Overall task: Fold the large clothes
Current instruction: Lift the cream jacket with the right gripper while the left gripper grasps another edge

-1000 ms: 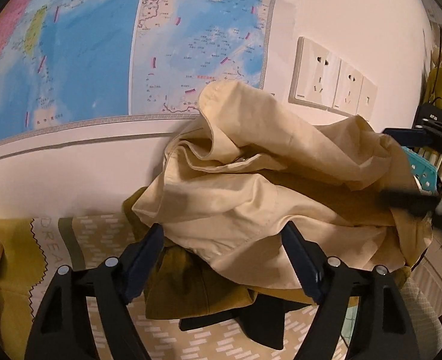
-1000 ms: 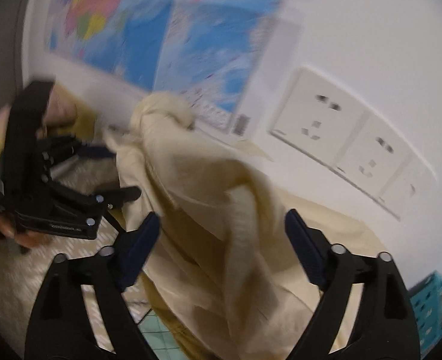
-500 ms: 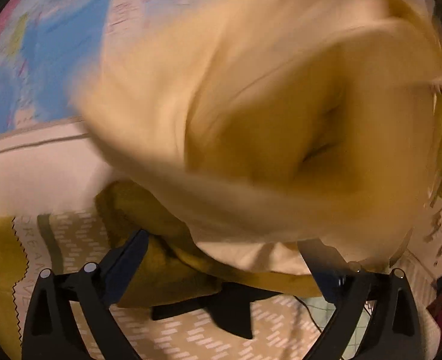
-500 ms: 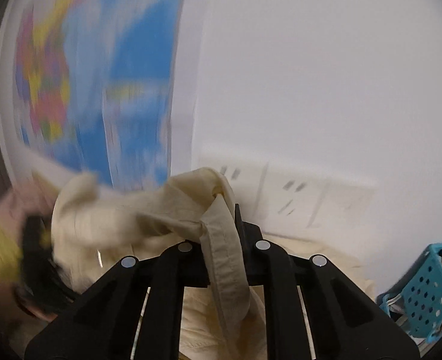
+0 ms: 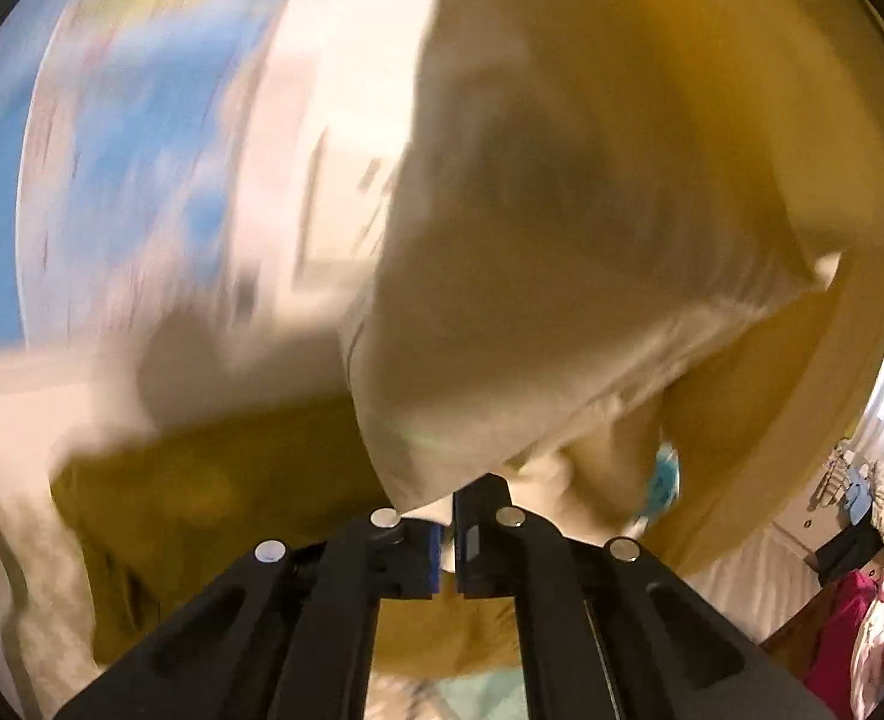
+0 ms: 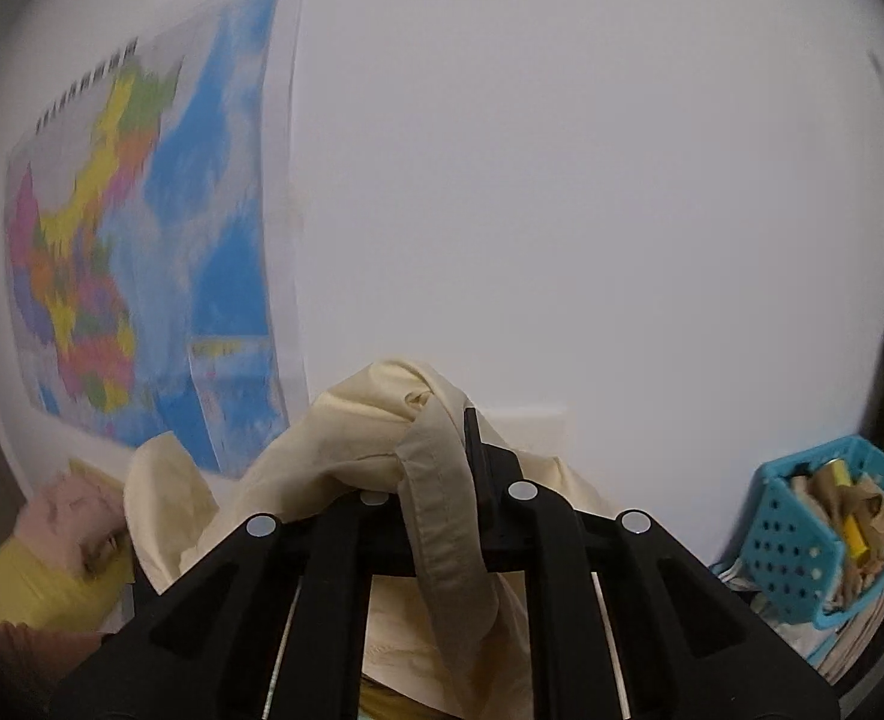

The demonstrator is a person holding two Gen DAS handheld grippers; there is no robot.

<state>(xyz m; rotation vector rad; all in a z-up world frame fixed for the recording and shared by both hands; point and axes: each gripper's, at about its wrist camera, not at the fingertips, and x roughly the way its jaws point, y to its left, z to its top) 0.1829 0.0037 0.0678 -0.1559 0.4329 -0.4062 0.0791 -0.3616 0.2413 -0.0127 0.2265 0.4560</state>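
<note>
cream cloth fills my left wrist view: the shirt (image 5: 562, 240) billows up and to the right of my left gripper (image 5: 447, 531), blurred. its jaws have just snapped closed, nearly touching, with a corner of the shirt's hem pinched between the tips. below and left of the gripper lies a mustard garment (image 5: 202, 480), smeared by blur. a map (image 5: 112, 150) shows on the wall up left, and a clutter of clothes (image 5: 862, 588) sits far right.

from my right wrist view, my right gripper (image 6: 436, 480) is closed on a thick fold of the shirt (image 6: 346, 444); its jaws have just been closing. a seamed band drapes over the tips and hangs down between the fingers, the rest bunching to the left. beyond it is the white wall, the map (image 6: 142, 252) to the upper left, a blue basket (image 6: 826, 534) of scraps to the right. low left i see a hand (image 6: 70, 516) against the shirt's edge, blurred.
</note>
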